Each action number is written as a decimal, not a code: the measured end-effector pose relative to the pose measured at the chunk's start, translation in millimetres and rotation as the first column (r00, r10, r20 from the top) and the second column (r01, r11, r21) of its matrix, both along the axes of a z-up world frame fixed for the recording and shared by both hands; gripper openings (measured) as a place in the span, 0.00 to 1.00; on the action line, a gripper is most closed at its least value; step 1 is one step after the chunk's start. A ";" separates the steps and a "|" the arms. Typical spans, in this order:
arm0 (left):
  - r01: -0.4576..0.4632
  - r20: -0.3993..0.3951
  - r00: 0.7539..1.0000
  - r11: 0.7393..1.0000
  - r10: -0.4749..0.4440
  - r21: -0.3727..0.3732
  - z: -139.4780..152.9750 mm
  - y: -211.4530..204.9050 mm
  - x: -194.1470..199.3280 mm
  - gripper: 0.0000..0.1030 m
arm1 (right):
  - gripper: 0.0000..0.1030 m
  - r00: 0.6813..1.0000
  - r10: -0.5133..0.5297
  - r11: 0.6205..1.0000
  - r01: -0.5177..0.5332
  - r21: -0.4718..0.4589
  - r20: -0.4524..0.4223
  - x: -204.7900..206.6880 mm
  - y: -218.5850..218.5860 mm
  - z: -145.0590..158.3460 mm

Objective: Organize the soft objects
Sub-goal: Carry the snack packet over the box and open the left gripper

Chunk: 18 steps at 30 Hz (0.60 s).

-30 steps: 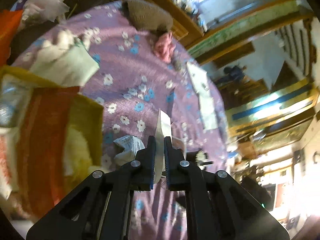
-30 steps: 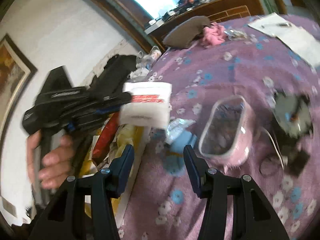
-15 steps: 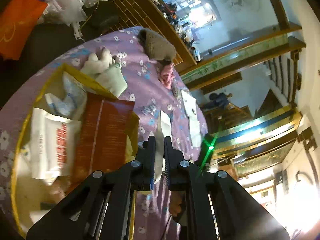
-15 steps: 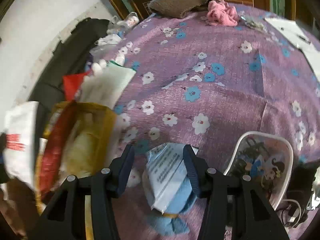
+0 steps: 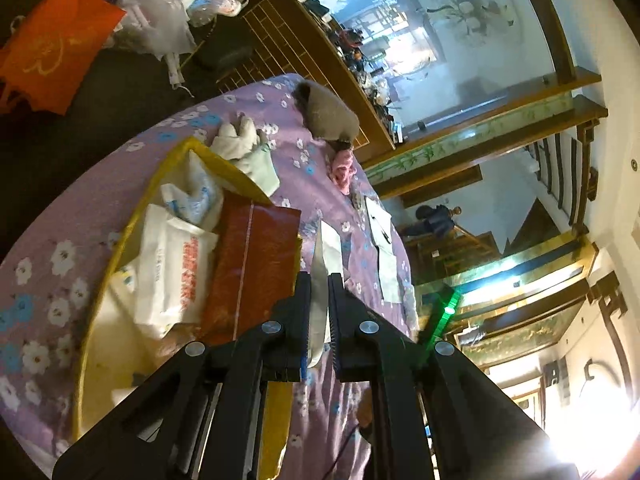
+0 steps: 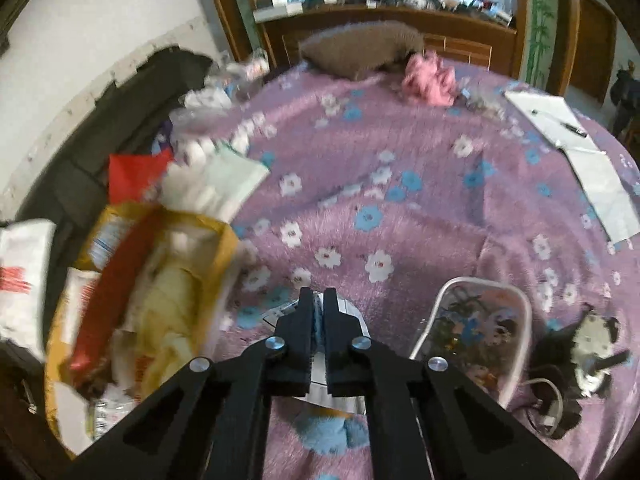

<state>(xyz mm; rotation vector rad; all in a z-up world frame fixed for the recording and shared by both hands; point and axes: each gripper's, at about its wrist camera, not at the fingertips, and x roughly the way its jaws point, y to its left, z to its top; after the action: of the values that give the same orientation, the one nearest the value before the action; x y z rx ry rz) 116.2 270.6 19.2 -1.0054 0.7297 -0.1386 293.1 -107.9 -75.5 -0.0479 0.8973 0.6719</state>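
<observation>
My left gripper [image 5: 319,280] is shut on a white tissue pack [image 5: 326,256], held edge-on above the near corner of a yellow box [image 5: 120,248]. The box holds white tissue packs [image 5: 172,272] and a red packet [image 5: 252,264]. In the right wrist view the same held pack [image 6: 24,276] shows at the far left over the yellow box [image 6: 224,248]. My right gripper [image 6: 318,296] is shut on a silver-white packet [image 6: 348,316] that lies on a blue plush toy [image 6: 332,436] on the purple flowered cloth [image 6: 400,200].
A white and green cloth [image 5: 248,152], a grey cushion [image 5: 332,116] and a pink cloth [image 5: 344,168] lie beyond the box. A clear tub of small items [image 6: 472,328], a black cable clutter [image 6: 576,360] and papers [image 6: 580,152] lie to the right.
My left gripper carried the white pack up and over the yellow box. My right gripper came down over the silver-white packet and shut on it.
</observation>
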 end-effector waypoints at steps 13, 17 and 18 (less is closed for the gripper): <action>-0.001 -0.037 0.999 1.000 0.002 0.013 -14.2 8.8 -43.1 0.07 | 0.01 0.993 0.116 0.964 -0.117 0.241 0.019 -99.0 -23.7 35.8; 0.003 -0.065 0.998 0.999 0.000 0.046 -24.0 12.2 -51.8 0.07 | 0.01 0.989 0.150 0.950 -0.141 0.280 -0.011 -123.6 -4.5 21.5; 0.009 -0.079 0.997 0.999 -0.005 0.043 -27.8 13.2 -52.7 0.07 | 0.01 0.988 0.155 0.949 -0.144 0.279 -0.017 -128.2 1.1 18.3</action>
<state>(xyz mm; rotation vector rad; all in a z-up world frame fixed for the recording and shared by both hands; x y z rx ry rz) 63.4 283.8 -8.7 -0.9709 0.8052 -0.0890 164.9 -106.7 -57.1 0.1498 0.8342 0.9387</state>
